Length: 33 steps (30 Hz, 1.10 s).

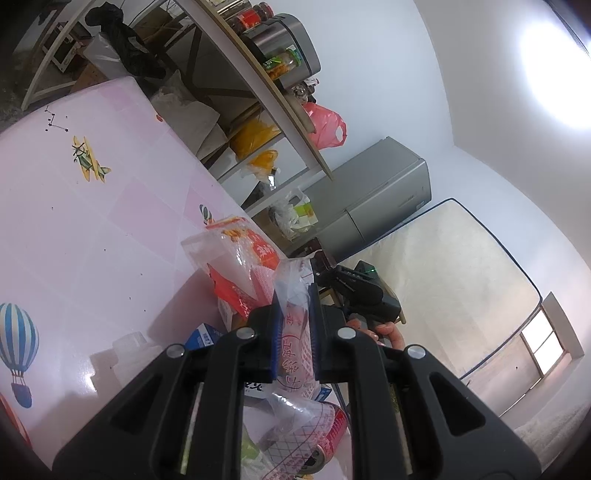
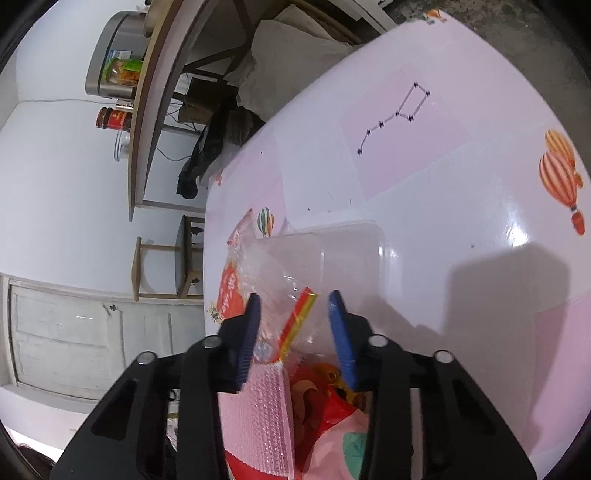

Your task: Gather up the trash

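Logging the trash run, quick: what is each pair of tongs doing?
Left tongs: shut on a clear printed bag.
Right tongs: open around a clear wrapper.

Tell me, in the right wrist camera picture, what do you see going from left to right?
White door → wooden stool → red wrapper → clear plastic tub → orange striped balloon picture.

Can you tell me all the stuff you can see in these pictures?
table: one, pink with balloon pictures, under the trash
clear tub: one, see-through, lying on the table
wrappers: a few, red and clear, piled at the table edge
can: one, red, low in the pile
printed bag: one, clear with red print, pinched by the left gripper
jars: several, red-labelled, on the shelf
fridge: one, grey, by the wall
left gripper: black with blue pads, shut
right gripper: black with blue pads, around a red-striped clear wrapper
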### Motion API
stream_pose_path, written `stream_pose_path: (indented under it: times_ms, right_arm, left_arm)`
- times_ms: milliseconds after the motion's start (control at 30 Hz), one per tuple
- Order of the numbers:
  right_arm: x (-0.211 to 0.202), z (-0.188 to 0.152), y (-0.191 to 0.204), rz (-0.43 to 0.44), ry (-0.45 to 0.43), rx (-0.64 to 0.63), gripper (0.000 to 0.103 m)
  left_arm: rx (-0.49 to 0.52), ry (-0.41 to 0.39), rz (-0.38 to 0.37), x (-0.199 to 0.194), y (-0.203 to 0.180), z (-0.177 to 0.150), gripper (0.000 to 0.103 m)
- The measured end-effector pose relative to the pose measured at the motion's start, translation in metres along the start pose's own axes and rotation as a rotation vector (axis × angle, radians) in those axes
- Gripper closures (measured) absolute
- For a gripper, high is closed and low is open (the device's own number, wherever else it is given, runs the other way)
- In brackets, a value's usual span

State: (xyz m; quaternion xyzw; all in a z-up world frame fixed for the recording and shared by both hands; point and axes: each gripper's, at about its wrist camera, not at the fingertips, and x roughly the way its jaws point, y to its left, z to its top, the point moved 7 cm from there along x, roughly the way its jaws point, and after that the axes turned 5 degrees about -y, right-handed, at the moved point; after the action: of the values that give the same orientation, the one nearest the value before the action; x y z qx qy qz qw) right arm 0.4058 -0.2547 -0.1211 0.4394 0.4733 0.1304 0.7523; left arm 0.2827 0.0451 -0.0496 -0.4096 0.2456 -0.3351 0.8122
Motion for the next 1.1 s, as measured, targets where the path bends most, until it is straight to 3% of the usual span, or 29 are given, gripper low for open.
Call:
stream_pose_path:
  times_ms: [100,233,567,900,1100]
  right_arm:
    - [0.0,-0.002,0.0,0.012,0.001,-0.004,0.086]
    - [-0.006,-0.002,0.009,0.032,-0.026,-0.045,0.095]
    - [-0.042,0.004,0.053,-0.018,-0.194,-0.262,0.098]
    - [-0.104,-0.008,0.103,-0.191,-0.404,-0.526,0.099]
    - [-0.144,-0.023,0.116,-0.222,-0.484,-0.579,0.099]
  left_arm:
    - [0.002,-0.002,0.005,-0.001,0.0,0.0,0.092]
    - [0.003,-0.006,0.01,-0.003,0.002,0.001,0.092]
    - [0.002,-0.014,0.011,-0.003,0.004,0.004,0.092]
    - [0.014,-0.019,0.008,-0.006,-0.002,0.005,0.092]
    - [0.025,-0.022,0.003,-0.008,-0.009,0.004,0.092]
